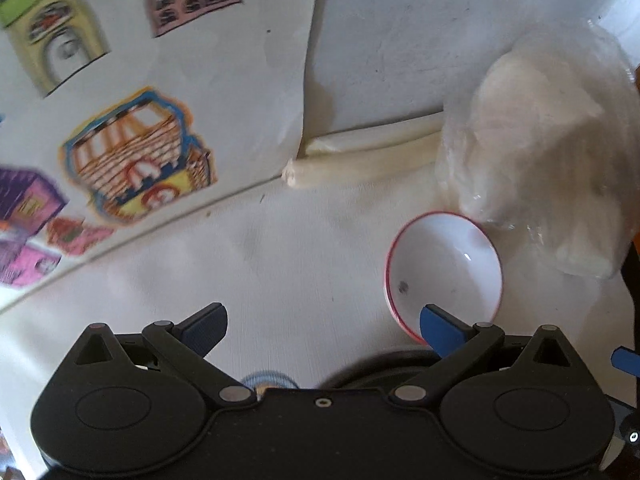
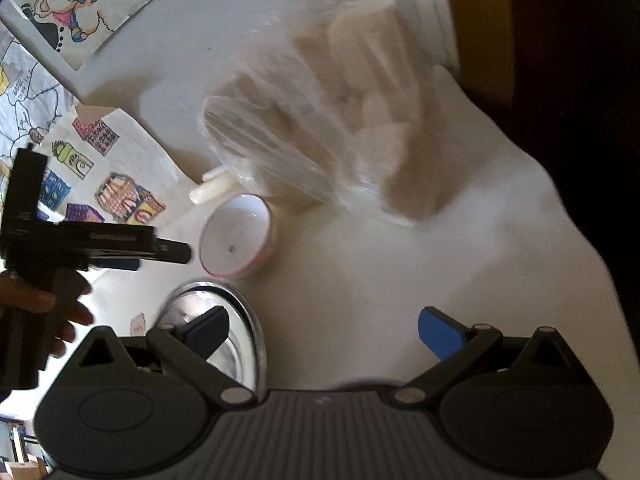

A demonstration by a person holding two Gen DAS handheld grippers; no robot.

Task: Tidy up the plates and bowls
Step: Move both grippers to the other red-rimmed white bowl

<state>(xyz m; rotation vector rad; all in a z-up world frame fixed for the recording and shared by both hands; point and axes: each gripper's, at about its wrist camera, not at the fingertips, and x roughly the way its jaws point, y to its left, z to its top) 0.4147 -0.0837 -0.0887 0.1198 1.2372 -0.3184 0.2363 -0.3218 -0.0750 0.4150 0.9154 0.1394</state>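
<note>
both grippers' jaws wide, holding nothing: left gripper (image 1: 322,322) near white bowl (image 1: 444,272), right gripper (image 2: 322,326) over steel plate (image 2: 240,340).

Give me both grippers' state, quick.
Left gripper: open, holding nothing, one finger by the white bowl.
Right gripper: open, holding nothing.

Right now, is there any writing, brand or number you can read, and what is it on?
None can be read.
Building stickers on the wall: patterned marks, too blurred.
Drawing on the wall: small handwriting, too small.
Left gripper body: embossed strip, unreadable.
Bowl: only a dark speck.
</note>
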